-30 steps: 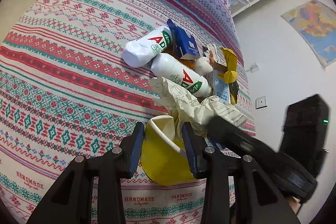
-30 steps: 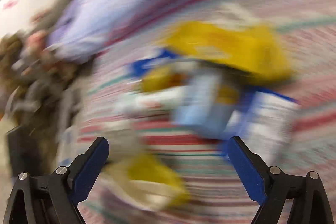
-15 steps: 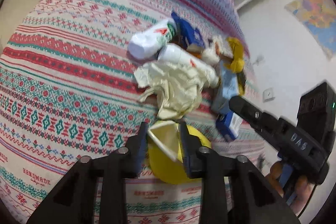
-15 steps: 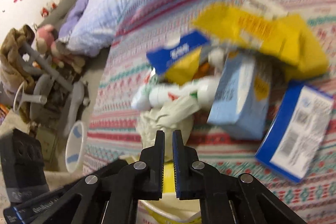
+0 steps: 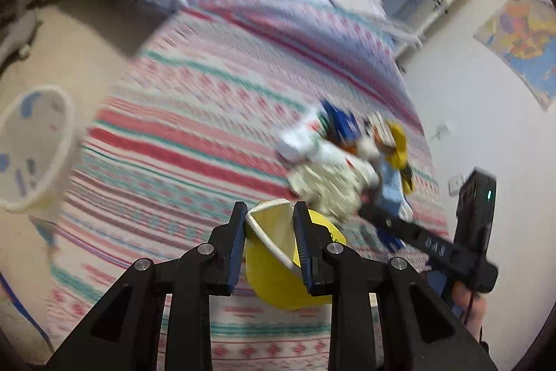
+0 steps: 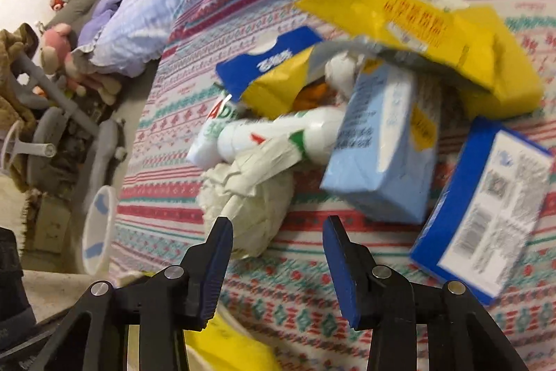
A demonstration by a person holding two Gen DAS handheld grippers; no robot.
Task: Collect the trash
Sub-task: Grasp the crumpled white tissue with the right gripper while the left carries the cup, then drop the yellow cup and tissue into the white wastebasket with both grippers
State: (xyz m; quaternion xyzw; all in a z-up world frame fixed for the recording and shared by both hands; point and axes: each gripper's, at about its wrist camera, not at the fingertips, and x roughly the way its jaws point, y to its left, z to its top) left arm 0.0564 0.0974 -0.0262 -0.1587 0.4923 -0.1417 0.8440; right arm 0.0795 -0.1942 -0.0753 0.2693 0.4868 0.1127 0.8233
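Observation:
My left gripper (image 5: 270,214) is shut on a yellow paper cup (image 5: 278,270), squeezing its white rim, held above the patterned bed cover. A trash pile lies on the bed: crumpled paper (image 6: 243,200), white bottles (image 6: 274,134), a light blue carton (image 6: 382,145), a blue box (image 6: 486,218), a yellow bag (image 6: 417,23). My right gripper (image 6: 278,228) is open and empty, just in front of the crumpled paper. It also shows in the left wrist view (image 5: 417,232) at the right. The pile (image 5: 333,162) there is blurred.
A white bin (image 5: 31,145) stands on the floor left of the bed; it also shows in the right wrist view (image 6: 99,225). A purple quilt (image 6: 146,6) lies at the bed's far end. Toys and a chair (image 6: 52,93) crowd the floor.
My left gripper lifted back and swung left with the cup, bringing the bin into view. My right gripper went from shut to open near the crumpled paper.

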